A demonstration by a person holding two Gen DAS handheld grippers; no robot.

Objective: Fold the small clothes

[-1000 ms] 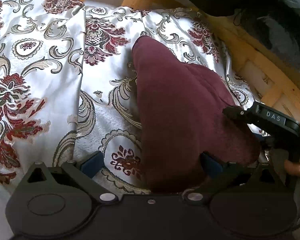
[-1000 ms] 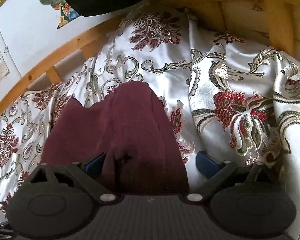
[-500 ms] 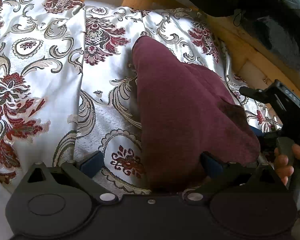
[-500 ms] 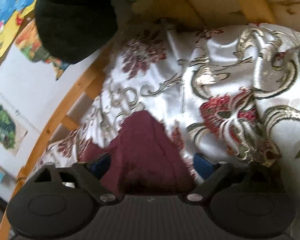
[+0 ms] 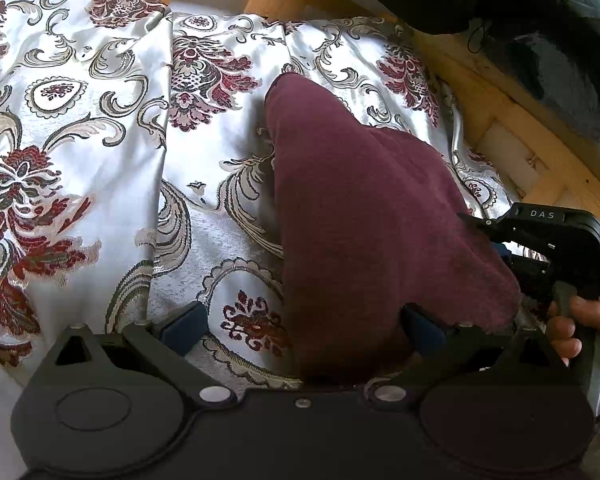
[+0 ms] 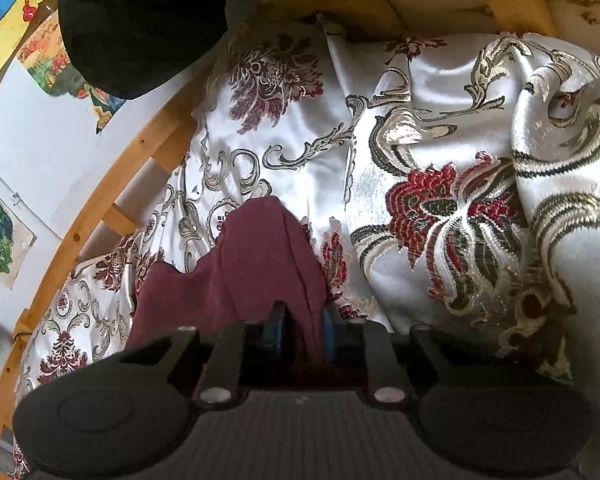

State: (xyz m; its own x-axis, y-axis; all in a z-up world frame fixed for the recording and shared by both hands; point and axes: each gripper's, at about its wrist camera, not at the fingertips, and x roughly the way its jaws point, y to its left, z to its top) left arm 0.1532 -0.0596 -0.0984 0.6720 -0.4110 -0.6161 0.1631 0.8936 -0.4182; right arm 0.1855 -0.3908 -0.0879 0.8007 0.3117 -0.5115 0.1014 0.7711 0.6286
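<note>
the maroon garment (image 6: 260, 264) on the bed (image 5: 100, 160) is now clamped by the right hand-held gripper (image 6: 300, 330), open a second ago; the left hand-held gripper (image 5: 300, 326) is held apart, so folding can begin.

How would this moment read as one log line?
step: fold | right gripper: shut on maroon garment | left gripper: open | surface: floral bedspread

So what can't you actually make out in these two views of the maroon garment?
- Maroon garment, left wrist view: its near end is hidden behind the left gripper body, so its type is unclear.
- Right wrist view: the pinched part is hidden between the right gripper fingers.
- Dark bundle on the wooden frame: cut off by the top edge, unidentifiable.
</note>
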